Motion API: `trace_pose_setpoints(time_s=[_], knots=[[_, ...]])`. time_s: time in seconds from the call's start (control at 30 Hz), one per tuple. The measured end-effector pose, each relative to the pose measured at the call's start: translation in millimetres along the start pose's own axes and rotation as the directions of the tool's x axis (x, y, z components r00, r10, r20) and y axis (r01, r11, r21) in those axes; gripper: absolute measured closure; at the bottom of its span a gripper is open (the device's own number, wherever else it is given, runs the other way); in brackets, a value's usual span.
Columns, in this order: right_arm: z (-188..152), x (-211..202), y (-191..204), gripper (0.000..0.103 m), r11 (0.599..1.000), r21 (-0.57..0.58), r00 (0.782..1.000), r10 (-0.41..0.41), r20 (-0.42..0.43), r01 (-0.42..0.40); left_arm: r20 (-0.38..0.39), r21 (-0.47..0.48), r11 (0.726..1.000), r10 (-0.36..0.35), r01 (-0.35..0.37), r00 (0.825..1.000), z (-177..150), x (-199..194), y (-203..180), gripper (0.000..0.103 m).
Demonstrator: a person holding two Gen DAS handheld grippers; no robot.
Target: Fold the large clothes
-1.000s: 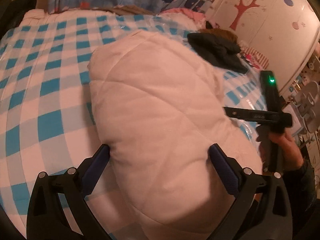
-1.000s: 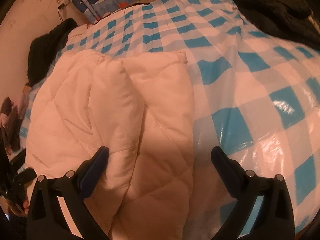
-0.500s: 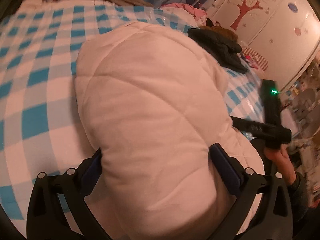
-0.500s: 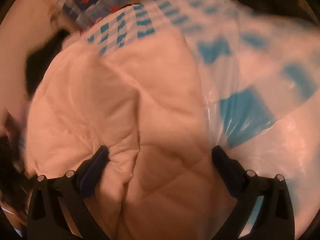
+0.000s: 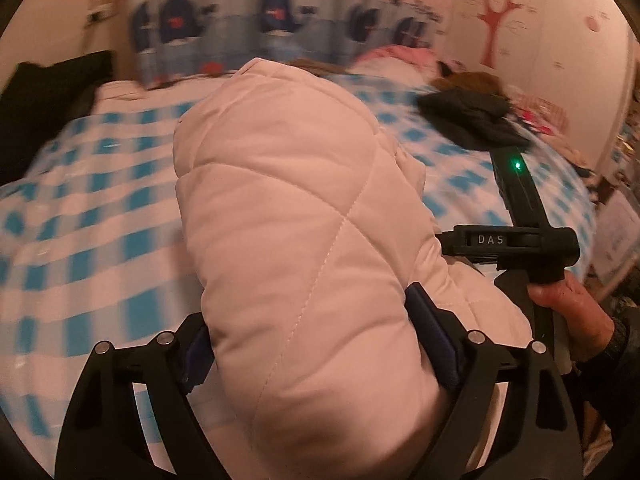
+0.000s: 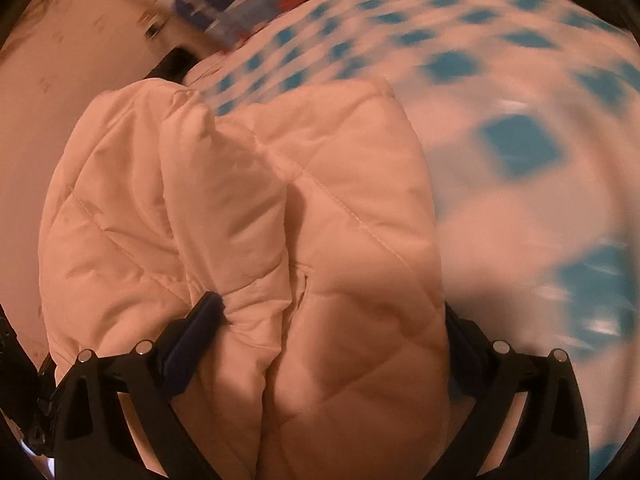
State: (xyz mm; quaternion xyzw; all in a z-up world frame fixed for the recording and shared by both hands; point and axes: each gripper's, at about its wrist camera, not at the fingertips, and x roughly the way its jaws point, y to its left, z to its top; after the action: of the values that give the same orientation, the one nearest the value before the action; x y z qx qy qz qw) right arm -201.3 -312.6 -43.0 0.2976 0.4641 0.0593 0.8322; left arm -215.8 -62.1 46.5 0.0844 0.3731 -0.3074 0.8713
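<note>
1. Both grippers are now closing in on the white quilted jacket [image 5: 304, 240]; a second ago they were standing wide around it with the bundle lying flatter on the bed.
2. Left gripper [image 5: 316, 344] is closing its jaws: pads are pressing into both flanks of the folded bundle, centre-bottom of the left view. Calling it gripped.
3. Right gripper [image 6: 332, 332] is squeezing the other end: left pad is denting the fabric, right pad is hiding behind the bulge, so that contact is a judgement.
4. Jacket is sitting folded into a thick roll on the checked bed cover [image 5: 80, 220], mid-frame in both views.
5. Progress: folding is looking mostly done; what is remaining is probably lifting or shifting the bundle and tidying it.
6. Room: open cover is stretching left of the bundle in the left view. Dark clothes [image 5: 468, 120] are lying upper right, well apart. Person's hand [image 5: 568, 312] is holding the right gripper's handle at the right edge.
</note>
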Motion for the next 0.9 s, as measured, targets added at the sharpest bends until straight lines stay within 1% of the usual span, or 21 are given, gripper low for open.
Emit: trace_pose_setpoints(time_s=[0.13,0.17,0.2,0.23,0.3,0.37,0.4,0.47,0.5,0.53,0.57,0.6,0.63,0.67,0.7,0.73,0.77,0.8,0.83,0.87,0.9], knots=[[9,54,82,0.006,0.994,-0.106,1.000,0.015,-0.027,-0.018,-0.009,-0.067,0.991,0.118,-0.118,0.993,-9,-30,78,0.021],[10,75,108,0.006,0.991,-0.134,0.999,0.019,-0.035,-0.023,-0.015,-0.087,0.986,0.141,-0.142,0.990,-12,-35,99,0.021],[11,89,124,0.006,0.987,-0.158,0.999,0.015,-0.035,-0.020,-0.029,-0.118,0.979,0.167,-0.169,0.986,-16,-37,124,0.020],[9,106,141,0.006,0.981,-0.196,1.000,-0.001,-0.031,-0.005,-0.048,-0.141,0.973,0.178,-0.183,0.983,-21,-36,141,0.020],[6,132,157,0.006,0.972,-0.235,0.999,-0.014,-0.038,0.005,-0.102,-0.221,0.955,0.177,-0.196,0.979,-37,-25,182,0.018],[8,143,160,0.005,0.975,-0.222,0.997,0.001,-0.077,-0.018,-0.122,-0.289,0.942,0.140,-0.170,0.983,-56,-17,210,0.015],[9,141,160,0.005,0.974,-0.225,0.995,0.007,-0.097,-0.029,-0.111,-0.321,0.937,0.105,-0.136,0.988,-64,-18,220,0.014],[14,130,157,0.005,0.972,-0.231,0.992,0.013,-0.128,-0.043,-0.089,-0.316,0.941,0.099,-0.122,0.991,-72,-23,221,0.014],[19,118,155,0.005,0.975,-0.221,0.993,0.002,-0.119,-0.028,-0.071,-0.300,0.945,0.115,-0.131,0.991,-72,-29,217,0.014],[22,101,158,0.006,0.975,-0.221,0.997,-0.009,-0.070,-0.007,-0.051,-0.290,0.945,0.140,-0.149,0.989,-72,-34,214,0.014],[22,87,165,0.005,0.974,-0.229,1.000,-0.006,-0.020,0.002,-0.015,-0.272,0.944,0.191,-0.188,0.981,-71,-44,208,0.014],[26,72,172,0.005,0.971,-0.241,0.999,0.017,0.029,-0.010,0.031,-0.259,0.942,0.230,-0.215,0.973,-69,-55,204,0.014],[32,59,186,0.005,0.966,-0.257,0.996,0.051,0.067,-0.032,0.068,-0.261,0.939,0.249,-0.224,0.966,-66,-63,203,0.014],[37,55,198,0.005,0.960,-0.274,0.994,0.072,0.084,-0.047,0.096,-0.274,0.936,0.256,-0.222,0.962,-62,-69,205,0.014],[42,53,215,0.005,0.952,-0.300,0.991,0.095,0.098,-0.062,0.123,-0.300,0.933,0.244,-0.199,0.962,-55,-73,211,0.014],[48,59,239,0.006,0.939,-0.335,0.989,0.117,0.088,-0.081,0.131,-0.311,0.933,0.230,-0.180,0.964,-49,-72,213,0.014],[53,69,253,0.005,0.933,-0.346,0.989,0.135,0.067,-0.104,0.130,-0.313,0.934,0.223,-0.173,0.966,-43,-69,215,0.014],[56,84,267,0.005,0.929,-0.336,0.984,0.174,0.025,-0.155,0.117,-0.302,0.938,0.214,-0.171,0.970,-37,-59,216,0.014],[57,93,273,0.005,0.931,-0.317,0.982,0.187,-0.003,-0.179,0.102,-0.292,0.943,0.195,-0.158,0.975,-35,-51,215,0.014],[58,117,278,0.005,0.942,-0.290,0.986,0.164,-0.033,-0.167,0.071,-0.284,0.949,0.162,-0.135,0.984,-33,-36,211,0.013],[55,139,275,0.005,0.953,-0.284,0.994,0.105,-0.033,-0.110,0.054,-0.268,0.950,0.180,-0.159,0.982,-34,-27,206,0.010]])
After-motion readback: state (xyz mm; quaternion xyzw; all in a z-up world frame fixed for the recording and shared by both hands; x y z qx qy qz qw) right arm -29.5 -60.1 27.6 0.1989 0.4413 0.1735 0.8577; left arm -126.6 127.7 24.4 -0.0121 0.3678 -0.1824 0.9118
